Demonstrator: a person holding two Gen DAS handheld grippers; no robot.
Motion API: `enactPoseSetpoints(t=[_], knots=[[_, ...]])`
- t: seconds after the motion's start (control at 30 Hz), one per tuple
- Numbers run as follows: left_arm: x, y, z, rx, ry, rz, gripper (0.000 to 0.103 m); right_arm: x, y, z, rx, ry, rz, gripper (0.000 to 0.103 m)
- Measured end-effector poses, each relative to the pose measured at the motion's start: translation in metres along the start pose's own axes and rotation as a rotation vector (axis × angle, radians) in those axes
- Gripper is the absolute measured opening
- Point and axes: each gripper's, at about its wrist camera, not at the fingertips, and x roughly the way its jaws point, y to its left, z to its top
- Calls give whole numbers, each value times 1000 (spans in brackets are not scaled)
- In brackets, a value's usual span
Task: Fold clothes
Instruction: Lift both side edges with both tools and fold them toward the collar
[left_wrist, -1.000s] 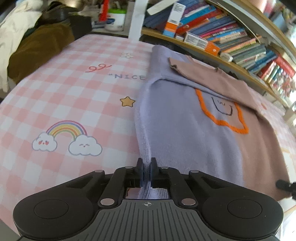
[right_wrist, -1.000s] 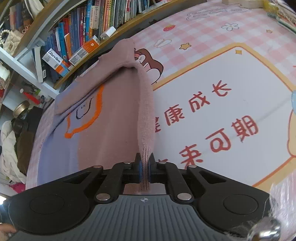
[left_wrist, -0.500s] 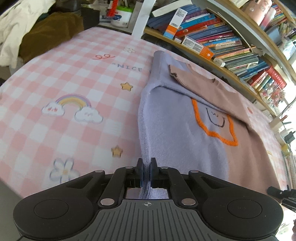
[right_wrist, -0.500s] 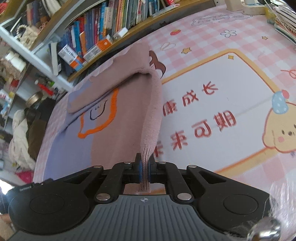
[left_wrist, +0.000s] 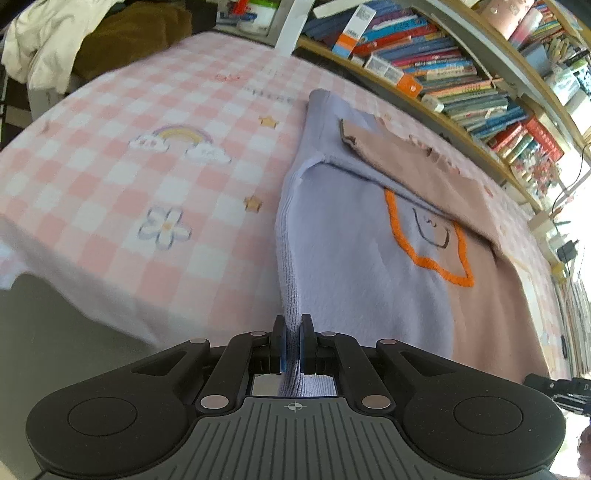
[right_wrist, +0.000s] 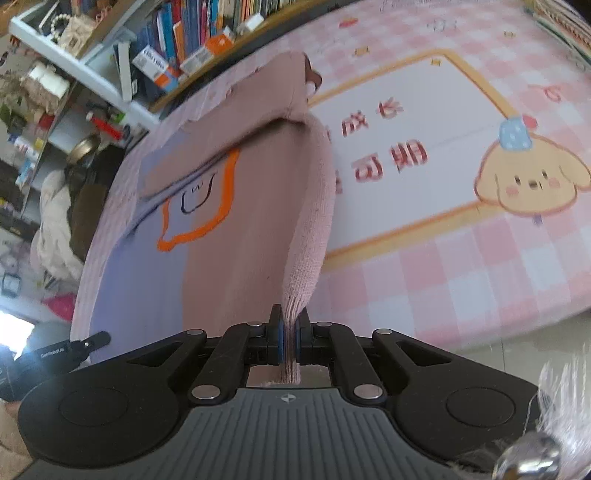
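Observation:
A sweater (left_wrist: 362, 258), lilac on one half and dusty pink on the other with an orange outlined shape, lies on a pink checked bedspread (left_wrist: 129, 192). Its sleeves are folded across the chest. My left gripper (left_wrist: 291, 341) is shut on the lilac hem corner. My right gripper (right_wrist: 290, 341) is shut on the pink hem corner of the sweater (right_wrist: 258, 206). Both corners are lifted off the bed and the cloth runs taut from the jaws to the far end.
A bookshelf (left_wrist: 461, 66) full of books runs along the far side of the bed. A pile of clothes (left_wrist: 92, 40) lies beyond the far left corner. The bed's near edge and grey floor (left_wrist: 55, 332) show below. The right side carries a cartoon dog print (right_wrist: 532, 184).
Both grippers have pulled back and up with the hem corners. The sweater has slid toward the near edge of the bed, and the floor now shows in both views.

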Motion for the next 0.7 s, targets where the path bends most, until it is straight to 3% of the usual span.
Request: enactPoseSetpoints(t=[0.1, 0.23, 0.5, 0.7], knots=[[-6, 2, -4, -55, 0, -16, 4, -6, 1, -2, -34, 5, 43, 5], [-21, -6, 13, -92, -79, -90, 4, -20, 7, 6, -56, -55, 114, 5], [-18, -5, 72, -260, -223, -243, 5, -34, 18, 65, 67, -288, 214, 5], [4, -15, 115, -265, -270, -284, 5, -20, 24, 113, 144, -365, 225, 5]])
